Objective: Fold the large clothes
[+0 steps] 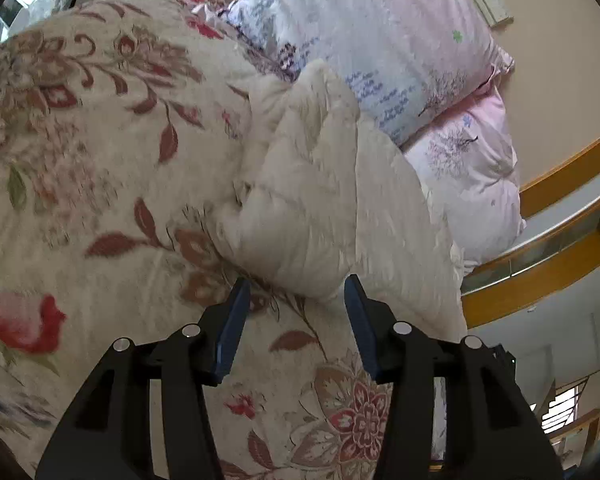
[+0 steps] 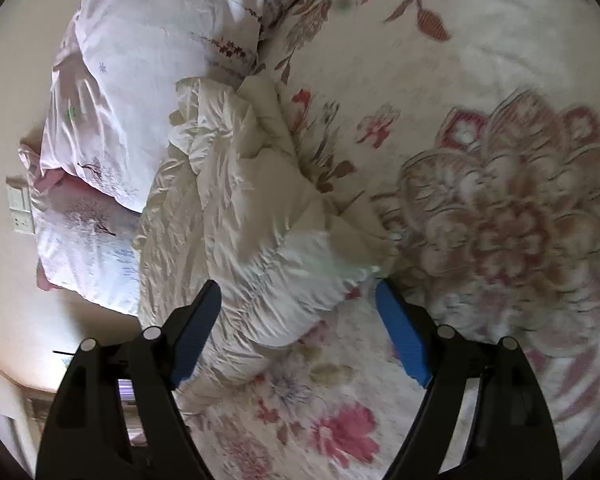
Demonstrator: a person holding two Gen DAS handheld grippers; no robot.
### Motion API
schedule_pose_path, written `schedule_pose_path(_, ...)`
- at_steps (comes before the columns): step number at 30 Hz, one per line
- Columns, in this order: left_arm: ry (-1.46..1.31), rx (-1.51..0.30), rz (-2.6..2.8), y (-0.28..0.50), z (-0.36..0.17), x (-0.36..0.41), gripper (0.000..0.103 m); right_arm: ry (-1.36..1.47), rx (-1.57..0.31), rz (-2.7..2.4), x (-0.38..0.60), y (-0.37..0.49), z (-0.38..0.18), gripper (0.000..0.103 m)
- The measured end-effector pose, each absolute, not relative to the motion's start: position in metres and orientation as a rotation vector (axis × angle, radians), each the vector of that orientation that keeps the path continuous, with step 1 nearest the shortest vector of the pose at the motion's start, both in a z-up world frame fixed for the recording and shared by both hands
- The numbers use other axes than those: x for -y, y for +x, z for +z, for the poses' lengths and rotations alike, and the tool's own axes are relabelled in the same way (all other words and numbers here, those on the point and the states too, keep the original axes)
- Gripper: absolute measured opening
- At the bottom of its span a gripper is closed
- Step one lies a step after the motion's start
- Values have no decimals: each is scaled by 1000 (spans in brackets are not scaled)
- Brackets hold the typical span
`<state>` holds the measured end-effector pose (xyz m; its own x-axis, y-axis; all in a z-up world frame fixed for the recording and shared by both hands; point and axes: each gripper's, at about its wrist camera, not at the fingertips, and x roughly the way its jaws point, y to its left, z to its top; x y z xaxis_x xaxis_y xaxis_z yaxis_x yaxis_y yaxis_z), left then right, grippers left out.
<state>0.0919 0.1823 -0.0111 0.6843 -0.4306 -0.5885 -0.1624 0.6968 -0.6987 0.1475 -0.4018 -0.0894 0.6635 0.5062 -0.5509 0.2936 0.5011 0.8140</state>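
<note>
The cream padded garment (image 1: 312, 200) lies crumpled in a long heap on the floral bedspread (image 1: 100, 140), its far end pushed up against the pink pillows (image 1: 380, 40) at the wall, its near end bulging toward both cameras. It is bunched, with deep creases and a flap turned over on itself, so no hem, sleeve or collar can be told apart with certainty. The left gripper (image 1: 296, 292) hangs just short of the near bulge, its blue pads (image 1: 232, 332) spread apart with nothing between them. The right gripper (image 2: 298, 294) also stands wide apart and empty, the near end of the garment (image 2: 260, 240) lying between and just beyond its pads (image 2: 402, 336). The step in hand looks like a first grasp to spread the piece out before any fold. To do it well, each tool should probably take a separate outer edge rather than the thick middle, pinching only one layer of the garment and none of the bedspread beneath, which is soft and close under the pads. Lifting both edges together and drawing them apart would likely shake the bunching loose; a grab into the bulge risks catching several layers.
</note>
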Motion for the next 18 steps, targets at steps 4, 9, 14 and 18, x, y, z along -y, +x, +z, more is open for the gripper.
schedule_pose_path(4,-857,-854,-168,100,-21,-171,51,1109,-837,159,398,155,-91,81)
schedule_pose_path(9,-919,-838,-143,113,-27,-164,51,1099,-805,152,396,161,-91,81)
schedule_pose_path(14,-1012,-779,-84,124,-31,-172,51,1108,-773,140,399,162,-93,66)
schedule_pose_path(18,-1093,-742,-55,134,-41,-177,45,1095,-764,162,396,165,-96,35)
